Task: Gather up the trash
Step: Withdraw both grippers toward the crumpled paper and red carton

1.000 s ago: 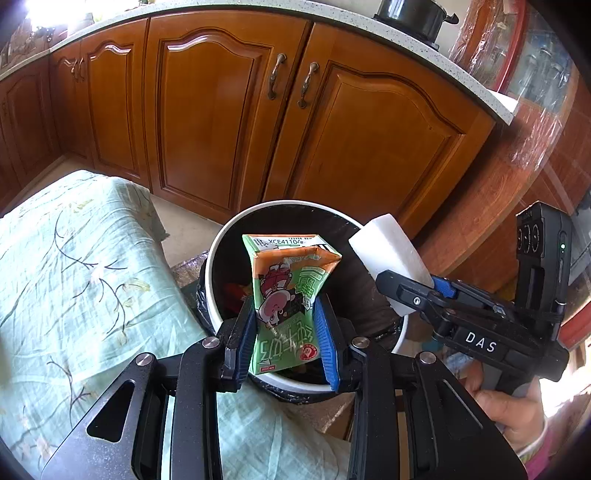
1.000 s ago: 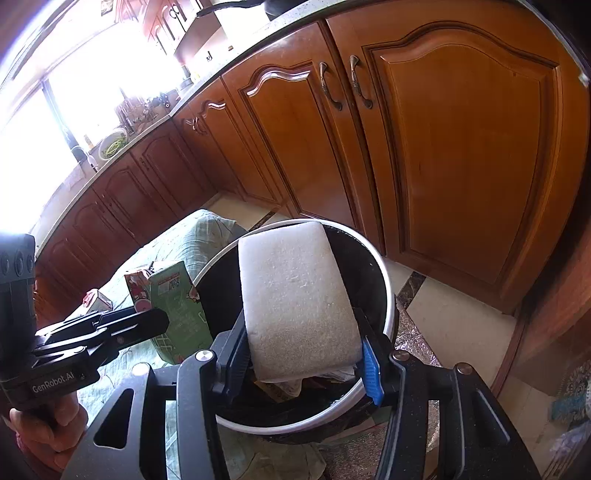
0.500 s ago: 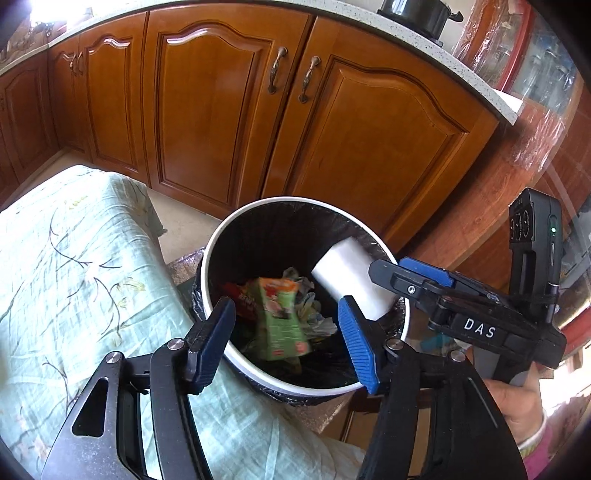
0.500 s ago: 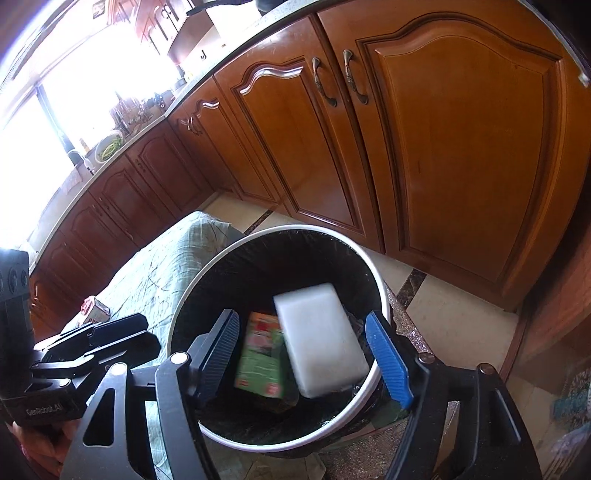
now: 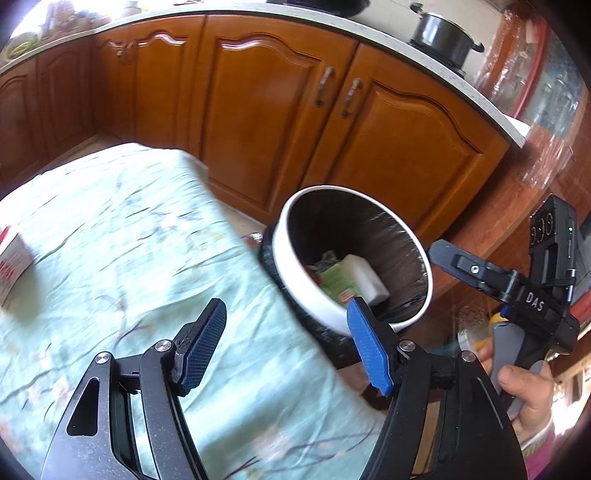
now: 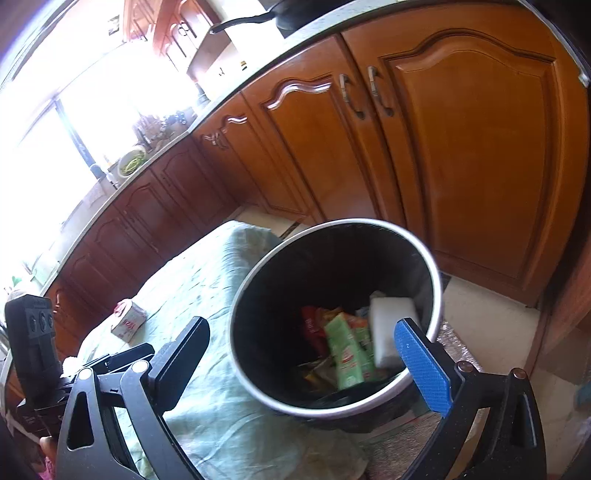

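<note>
A round trash bin (image 5: pixel 314 299) with a white rim and black liner stands beside the table. Inside it lie a green drink carton (image 5: pixel 338 282) (image 6: pixel 347 350) and a white foam block (image 5: pixel 365 275) (image 6: pixel 389 325), among other wrappers. My left gripper (image 5: pixel 286 308) hovers over the table edge just left of the bin; its jaws are opening with nothing between them. My right gripper (image 6: pixel 301 326) is above the bin's (image 6: pixel 243 295) near rim, jaws opening wide and empty. A small red and white box (image 5: pixel 11 258) (image 6: pixel 127 321) sits on the table.
The table wears a pale green floral cloth (image 5: pixel 129 240). Brown wooden cabinets (image 5: pixel 258 110) run behind the bin under a countertop with a black pot (image 5: pixel 443 33). Tiled floor (image 6: pixel 480 314) shows right of the bin. A hand (image 5: pixel 524 391) holds the right gripper's handle.
Both grippers let go: the carton and the foam block dropped into the bin. Both sets of jaws spread wider. The left gripper swung left, over the table.
</note>
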A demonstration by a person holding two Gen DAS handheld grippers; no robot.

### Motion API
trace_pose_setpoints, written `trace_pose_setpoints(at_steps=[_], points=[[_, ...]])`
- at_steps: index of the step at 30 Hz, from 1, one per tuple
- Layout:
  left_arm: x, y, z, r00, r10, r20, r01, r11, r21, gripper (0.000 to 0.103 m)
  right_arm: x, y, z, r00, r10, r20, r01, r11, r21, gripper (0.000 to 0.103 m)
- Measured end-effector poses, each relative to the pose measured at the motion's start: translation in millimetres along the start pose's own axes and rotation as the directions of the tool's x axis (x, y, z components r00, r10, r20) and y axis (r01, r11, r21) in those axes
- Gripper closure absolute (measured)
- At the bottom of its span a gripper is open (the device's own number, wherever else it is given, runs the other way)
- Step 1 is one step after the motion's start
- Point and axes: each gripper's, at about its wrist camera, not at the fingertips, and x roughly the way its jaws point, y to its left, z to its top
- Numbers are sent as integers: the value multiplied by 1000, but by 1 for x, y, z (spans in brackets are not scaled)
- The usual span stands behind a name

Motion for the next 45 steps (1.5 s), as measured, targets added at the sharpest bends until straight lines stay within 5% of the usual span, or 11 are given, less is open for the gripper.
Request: trace_pose_setpoints(at_steps=[22,34,45], points=[[-104,180,-54,962,265,67,-234,924,-301,33,66,148,-52,964,181,-192,-209,968,-137,2],[-116,261,-14,946,316,69,-264,876,-403,33,100,180,-56,945,213,-247,-250,959,-131,2],[-62,327,37,952,305,0,-264,823,-504,33,113,199,-52,937,231,-263,-276,949,-151,2]])
